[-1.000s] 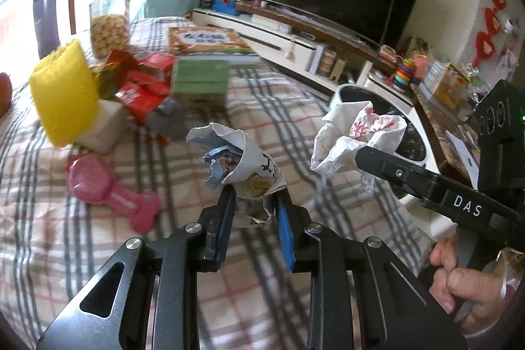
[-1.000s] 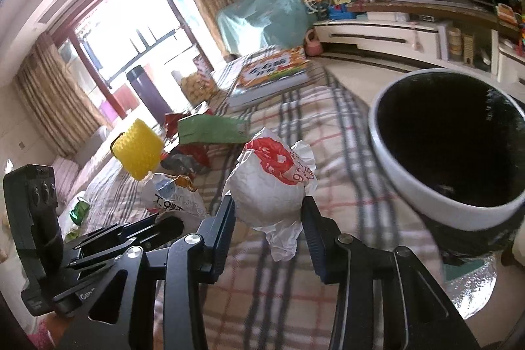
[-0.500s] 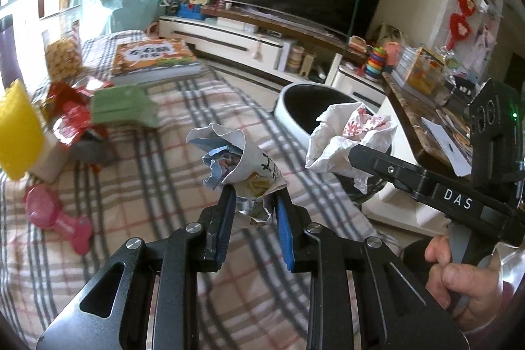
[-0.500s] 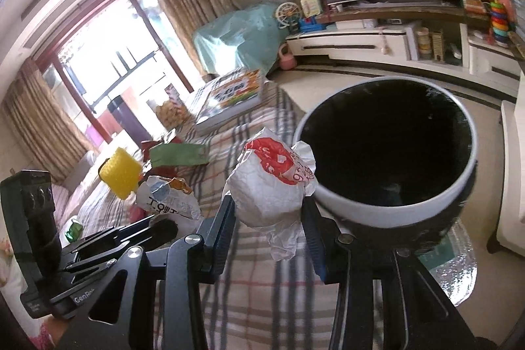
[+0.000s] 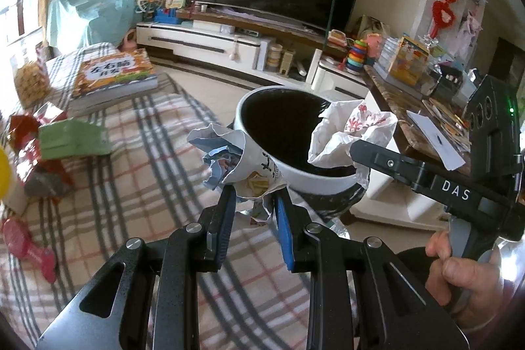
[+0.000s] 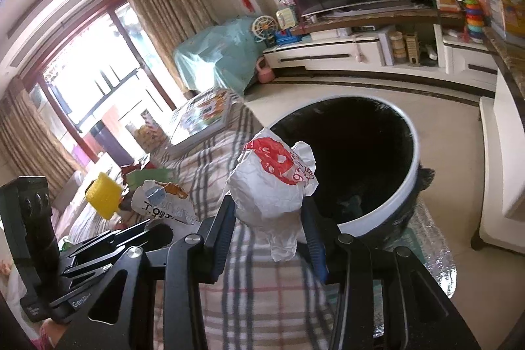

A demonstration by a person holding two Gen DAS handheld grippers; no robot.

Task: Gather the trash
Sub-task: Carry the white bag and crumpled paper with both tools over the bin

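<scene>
Between the fingers of the left gripper (image 5: pixel 255 205) a crumpled printed wrapper (image 5: pixel 236 164) is pinched, jaws narrow on its lower end, w/ the bulk sticking up past the tips. At the right gripper (image 6: pixel 269 223) a balled white bag w/ red print (image 6: pixel 272 182) is clamped the same way, a loose tail hanging below the jaws. Both loads are carried off the surface.

Just ahead, a round bin w/ a white rim (image 6: pixel 407 186) and dark inside is seen, standing on the floor beside the plaid-covered surface (image 5: pixel 131 186). In the left view the white bag (image 5: pixel 344 133) appears over the bin mouth; the wrapper is near the near rim, prob. not yet over the opening, though depth can't be judged surely.

Step in hand, as judged: transport to bin, approx. at the drop point. Next: each load to be brought fully over the opening, then jaws opened, right side first since it looks better placed. Light paper may cling to pads, so a wide release is advisable.

More clutter is left behind on the cloth: red packets (image 5: pixel 31 140), green box (image 5: pixel 73 141), book (image 5: pixel 113 76).
</scene>
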